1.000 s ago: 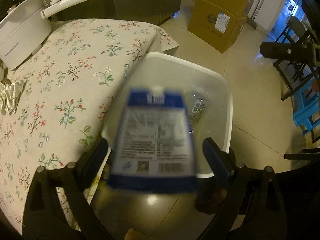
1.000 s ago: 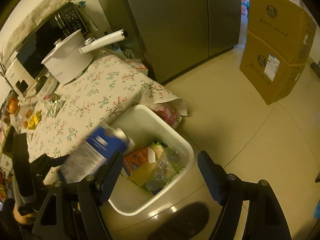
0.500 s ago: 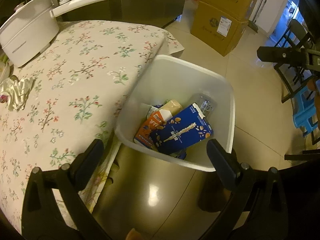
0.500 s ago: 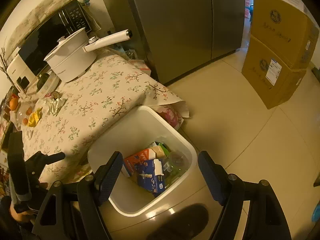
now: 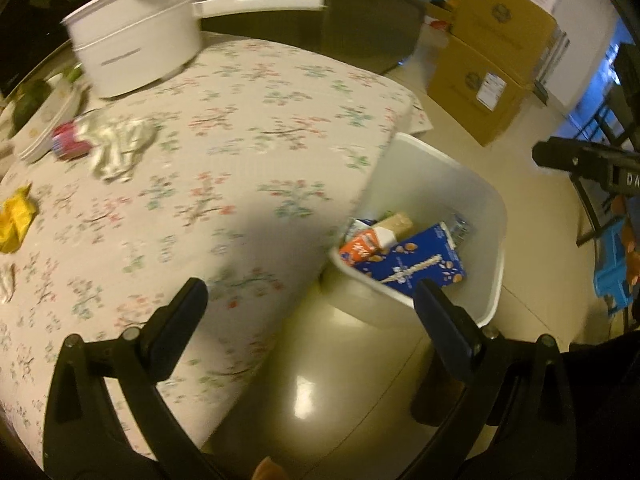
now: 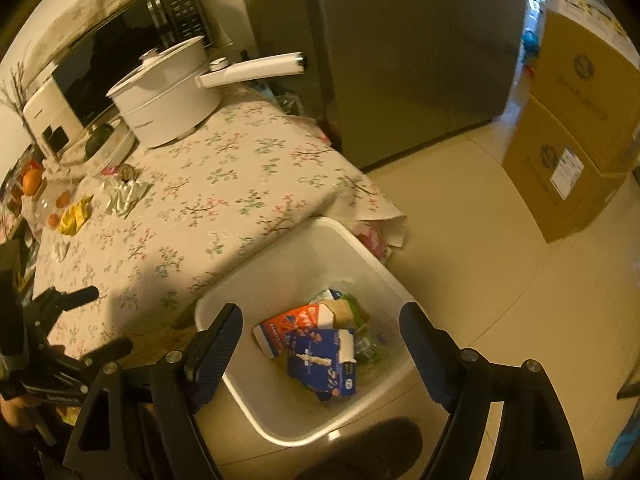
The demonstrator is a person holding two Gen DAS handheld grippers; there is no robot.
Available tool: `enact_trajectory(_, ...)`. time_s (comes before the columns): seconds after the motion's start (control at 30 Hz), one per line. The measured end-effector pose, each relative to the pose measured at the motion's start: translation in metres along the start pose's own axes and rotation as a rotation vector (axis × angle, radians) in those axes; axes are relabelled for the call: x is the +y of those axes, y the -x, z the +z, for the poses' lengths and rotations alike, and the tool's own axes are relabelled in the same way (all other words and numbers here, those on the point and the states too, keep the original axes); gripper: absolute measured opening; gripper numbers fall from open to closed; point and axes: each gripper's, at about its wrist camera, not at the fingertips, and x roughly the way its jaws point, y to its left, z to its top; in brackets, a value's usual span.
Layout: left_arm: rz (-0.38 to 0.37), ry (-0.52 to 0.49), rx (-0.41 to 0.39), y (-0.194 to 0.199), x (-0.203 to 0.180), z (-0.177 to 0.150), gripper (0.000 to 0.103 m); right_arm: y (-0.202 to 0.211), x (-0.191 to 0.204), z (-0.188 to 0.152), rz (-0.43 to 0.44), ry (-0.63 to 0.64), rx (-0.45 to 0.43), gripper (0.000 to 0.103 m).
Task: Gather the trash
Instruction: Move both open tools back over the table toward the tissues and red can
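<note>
Blue carton [image 6: 324,364] lies in the white bin [image 6: 248,280] beside the tabletop [image 5: 240,120], both tongs [image 5: 308,300] [image 6: 320,344] gape empty, while crumpled wrappers [image 5: 116,144] wait uncollected.

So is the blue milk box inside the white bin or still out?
Inside. The blue carton lies flat in the white bin, beside an orange carton.

My left wrist camera looks down from above the table [image 5: 224,168] edge, facing the pot [image 5: 132,52]. My right one sits higher, over the white bin [image 6: 224,300]. Both share bin, table and cardboard boxes [image 6: 568,152].
</note>
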Motion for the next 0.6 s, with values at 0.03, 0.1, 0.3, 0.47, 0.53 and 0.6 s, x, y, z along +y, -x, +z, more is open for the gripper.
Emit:
enact_trajectory(0.03,0.008,0.009,-0.002,0.002,0.007,-0.001,0.102,-0.001,0.006,0.001,0.004,0.011,0.001,0.083)
enact_trajectory(0.1,0.024,0.028,-0.006,0.008,0.018,-0.004,0.102,-0.003,0.015,0.003,0.009,0.028,0.002,0.083)
enact_trajectory(0.3,0.064,0.087,-0.023,0.022,0.057,-0.014,0.102,-0.01,0.048,0.012,0.016,0.078,0.0,0.083)
enact_trajectory(0.47,0.116,0.145,-0.026,0.032,0.093,-0.021,0.102,-0.017,0.077,0.022,0.03,0.102,-0.006,0.083)
enact_trajectory(0.53,0.133,0.172,-0.032,0.037,0.107,-0.025,0.102,-0.02,0.089,0.026,0.04,0.111,-0.008,0.083)
enact_trajectory(0.6,0.155,0.199,-0.035,0.043,0.123,-0.028,0.102,-0.024,0.103,0.031,0.053,0.125,-0.012,0.083)
